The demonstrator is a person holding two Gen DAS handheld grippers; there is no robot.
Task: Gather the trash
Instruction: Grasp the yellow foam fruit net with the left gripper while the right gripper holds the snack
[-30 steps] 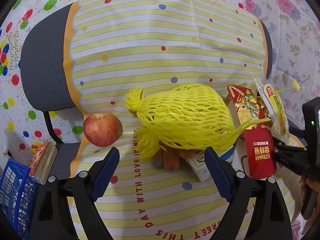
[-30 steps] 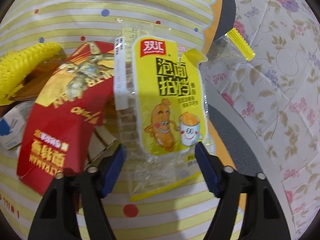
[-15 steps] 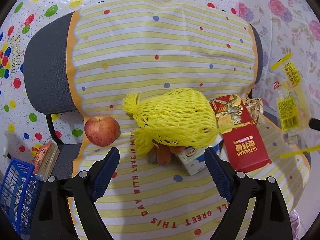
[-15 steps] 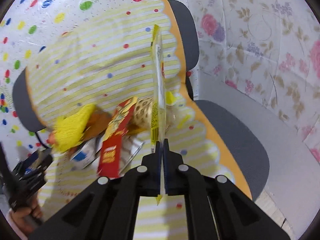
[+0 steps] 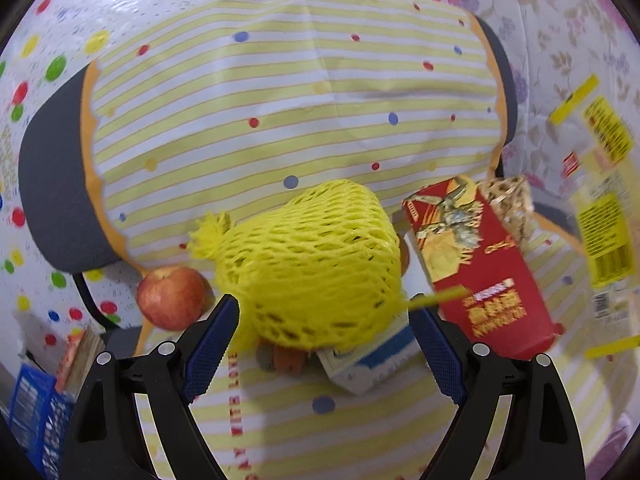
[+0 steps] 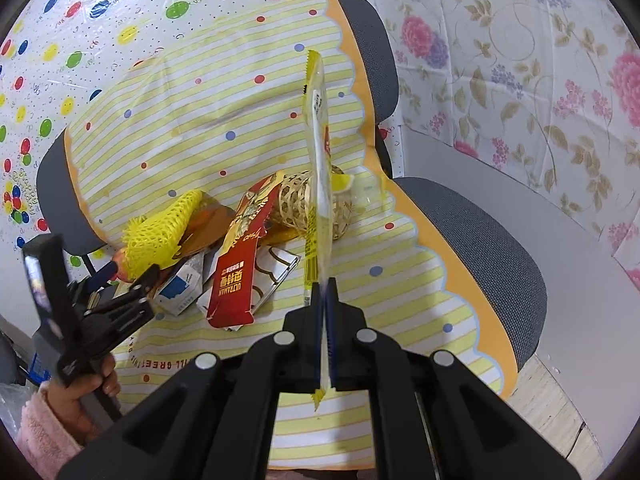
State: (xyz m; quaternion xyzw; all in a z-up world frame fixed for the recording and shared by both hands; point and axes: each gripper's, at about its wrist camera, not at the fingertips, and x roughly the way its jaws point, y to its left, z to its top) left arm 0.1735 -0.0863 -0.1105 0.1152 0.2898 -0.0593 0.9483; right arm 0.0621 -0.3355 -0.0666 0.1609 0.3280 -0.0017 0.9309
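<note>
While working over the cloth-draped chair (image 6: 480, 232), keeps the left hand-held gripper (image 5: 324, 320) spread wide and empty, jaws flanking the near side of the net (image 5: 316, 264), probably to line up the next pick.

Leaves the apple (image 5: 172, 298) at far left on the cloth (image 5: 280, 100), just beside the net; whole fruit, so likely not trash.

Finds the net domed over other things, tasselled end pointing left toward the apple, long axis running left to right across the seat.

Shows a carton (image 5: 368, 364) poking out from under the net's near edge, close to the right jaw. Too blurred to read.

Sets the red box (image 5: 480, 268) next, leaning on the heap, long axis running from the backrest down toward the camera, with a woven basket (image 5: 508, 204) just behind its top.

Pinches the wrapper (image 6: 320, 184) in the right hand-held gripper (image 6: 323, 292), jaws closed flat on its lower end, a short tail sticking out below.

Carries it clear of the pile, to the right of and above the seat, judging by the left view; probably lifted that way to keep the limp film from dragging on the box.

Holds it edge-on to the right camera, long axis in line with the fingers, free end pointing away toward the backrest.

No bin in view, so cannot tell where it goes.
</note>
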